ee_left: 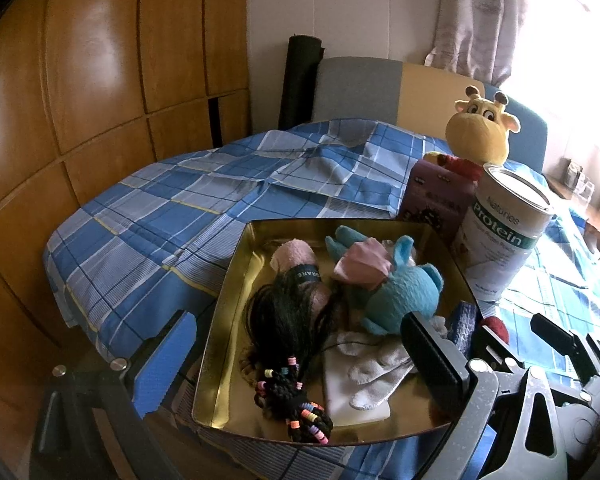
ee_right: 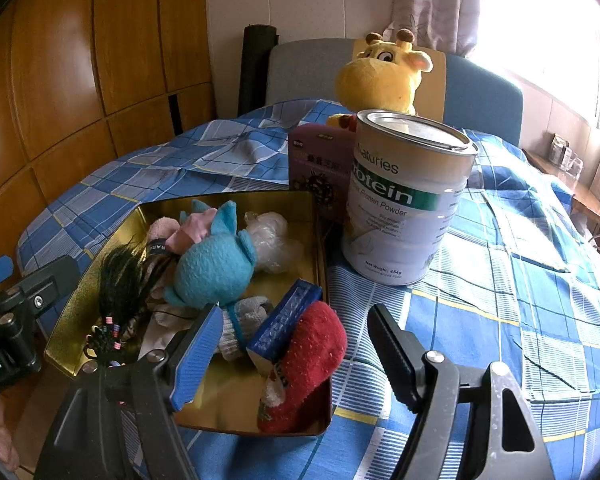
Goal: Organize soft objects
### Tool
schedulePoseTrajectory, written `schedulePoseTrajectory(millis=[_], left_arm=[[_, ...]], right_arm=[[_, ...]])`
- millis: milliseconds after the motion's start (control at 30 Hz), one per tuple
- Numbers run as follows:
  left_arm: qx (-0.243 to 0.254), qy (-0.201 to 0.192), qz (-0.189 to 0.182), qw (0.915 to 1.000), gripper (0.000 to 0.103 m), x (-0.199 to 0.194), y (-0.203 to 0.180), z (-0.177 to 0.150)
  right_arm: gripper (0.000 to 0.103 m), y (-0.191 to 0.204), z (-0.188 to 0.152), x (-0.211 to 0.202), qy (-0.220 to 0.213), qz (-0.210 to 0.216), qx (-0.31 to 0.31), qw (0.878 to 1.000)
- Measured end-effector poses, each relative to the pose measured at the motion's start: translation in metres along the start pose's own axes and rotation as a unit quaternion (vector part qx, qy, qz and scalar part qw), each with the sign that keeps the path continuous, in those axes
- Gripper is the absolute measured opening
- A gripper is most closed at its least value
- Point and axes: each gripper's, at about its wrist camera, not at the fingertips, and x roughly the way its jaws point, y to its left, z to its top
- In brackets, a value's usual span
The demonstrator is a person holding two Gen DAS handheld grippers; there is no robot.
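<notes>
A gold tin tray (ee_left: 224, 292) (ee_right: 112, 232) sits on the bed. In it lie a blue plush (ee_left: 396, 292) (ee_right: 216, 268), a black braided wig with beads (ee_left: 288, 332) (ee_right: 120, 288), a pink roll (ee_left: 296, 256), a white glove (ee_left: 380, 364) and a blue sponge (ee_right: 284, 324). A red sock (ee_right: 304, 364) hangs over the tray's right rim. My left gripper (ee_left: 296, 368) is open over the tray's near end. My right gripper (ee_right: 296, 356) is open around the red sock, not closed on it. A yellow giraffe plush (ee_left: 480, 132) (ee_right: 380, 76) sits at the back.
A white protein powder can (ee_left: 504, 232) (ee_right: 404, 200) and a purple box (ee_left: 436, 196) (ee_right: 320, 168) stand just right of and behind the tray. The blue checked bedsheet (ee_left: 180, 208) (ee_right: 520, 260) covers the bed. A wooden wardrobe (ee_left: 80, 80) stands on the left.
</notes>
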Motion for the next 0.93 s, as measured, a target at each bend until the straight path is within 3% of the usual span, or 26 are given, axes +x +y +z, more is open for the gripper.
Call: schedulePoseTrajectory(millis=[700,800,900,933], left_arm=[[-0.010,-0.002,-0.010,0.9999,0.100,0.004,0.004,0.000],[-0.001,-0.023,-0.001,0.9997,0.093,0.001,0.006,0.000],[-0.008,-0.016,-0.008,0.9998,0.093,0.005,0.012,0.003],[-0.007,-0.011,-0.006,0.9999,0.098,0.008,0.013,0.003]], right_arm=[[0.076,-0.004,-0.001,-0.001,-0.003,-0.009,0.005,1.000],[0.076,-0.024,0.002,-0.004,-0.008,-0.018,0.038,0.999],[0.076,-0.057,0.003,-0.001,-0.001,-0.046,0.082,0.996],[0.076,-0.068,0.002,0.003,0.006,-0.058,0.093,0.994]])
